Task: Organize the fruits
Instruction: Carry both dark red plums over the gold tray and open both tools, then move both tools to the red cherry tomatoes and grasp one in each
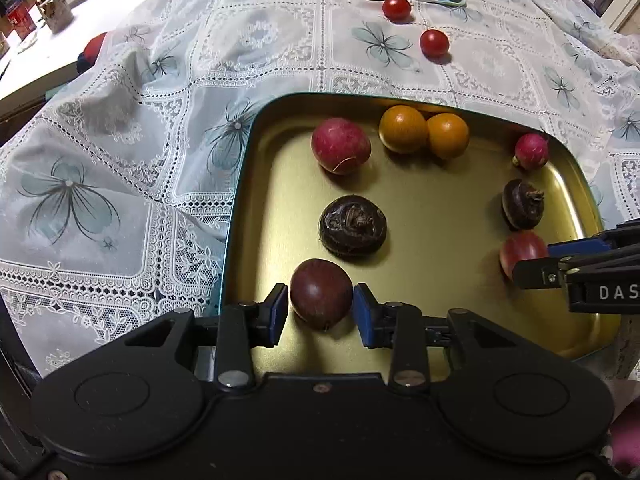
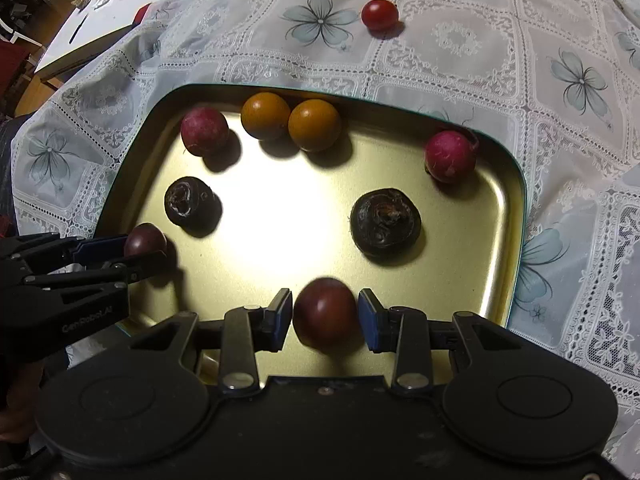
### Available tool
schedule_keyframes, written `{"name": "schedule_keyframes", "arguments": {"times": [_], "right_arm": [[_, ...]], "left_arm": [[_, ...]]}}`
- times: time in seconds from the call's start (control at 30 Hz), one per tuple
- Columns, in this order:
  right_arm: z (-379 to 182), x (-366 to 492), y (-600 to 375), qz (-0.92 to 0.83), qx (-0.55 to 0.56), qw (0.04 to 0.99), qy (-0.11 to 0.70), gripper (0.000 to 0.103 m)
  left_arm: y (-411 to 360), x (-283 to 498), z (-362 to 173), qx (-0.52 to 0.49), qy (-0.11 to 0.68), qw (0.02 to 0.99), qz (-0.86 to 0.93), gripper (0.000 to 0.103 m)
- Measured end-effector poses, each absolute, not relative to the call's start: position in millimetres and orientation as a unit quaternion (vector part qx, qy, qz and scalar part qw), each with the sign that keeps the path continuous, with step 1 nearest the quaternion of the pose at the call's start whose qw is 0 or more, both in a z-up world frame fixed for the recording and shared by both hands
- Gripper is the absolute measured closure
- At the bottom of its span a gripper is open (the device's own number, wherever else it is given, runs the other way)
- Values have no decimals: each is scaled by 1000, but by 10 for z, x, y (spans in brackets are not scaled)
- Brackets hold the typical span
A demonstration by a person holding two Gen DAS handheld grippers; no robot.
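Home: lace floral tablecloth (image 1: 280,60), cluttered side table (image 1: 36,40).

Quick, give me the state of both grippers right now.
Left gripper: open around a dark purple fruit in the gold tray, small gaps at both pads.
Right gripper: open around another dark fruit, not clamped.

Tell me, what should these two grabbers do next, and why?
Probably spread both pairs of fingers and pull back: the left gripper straddles one dark fruit and the right gripper another dark fruit, both low in the gold tray where they seemingly belong. Whether they pinch is unclear.
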State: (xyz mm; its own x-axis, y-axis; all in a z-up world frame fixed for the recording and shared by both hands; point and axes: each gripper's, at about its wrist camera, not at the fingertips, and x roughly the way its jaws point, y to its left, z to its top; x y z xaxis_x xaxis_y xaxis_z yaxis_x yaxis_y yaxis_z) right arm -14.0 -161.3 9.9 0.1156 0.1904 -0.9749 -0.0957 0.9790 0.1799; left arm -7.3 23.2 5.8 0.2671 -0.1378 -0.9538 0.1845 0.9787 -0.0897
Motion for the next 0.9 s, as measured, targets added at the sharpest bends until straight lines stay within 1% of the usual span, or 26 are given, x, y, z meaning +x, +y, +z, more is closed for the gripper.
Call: {"name": "schedule_keyframes", "arguments": {"times": [0.43, 0.9], "right_arm": [[142, -160, -1618, 99, 39, 745, 659, 65], [326, -23, -1740, 85, 39, 756, 647, 65]], "left_arm": [[248, -47, 147, 19, 598, 795, -104, 59], [176, 230, 368, 26, 591, 796, -127, 59]]}}
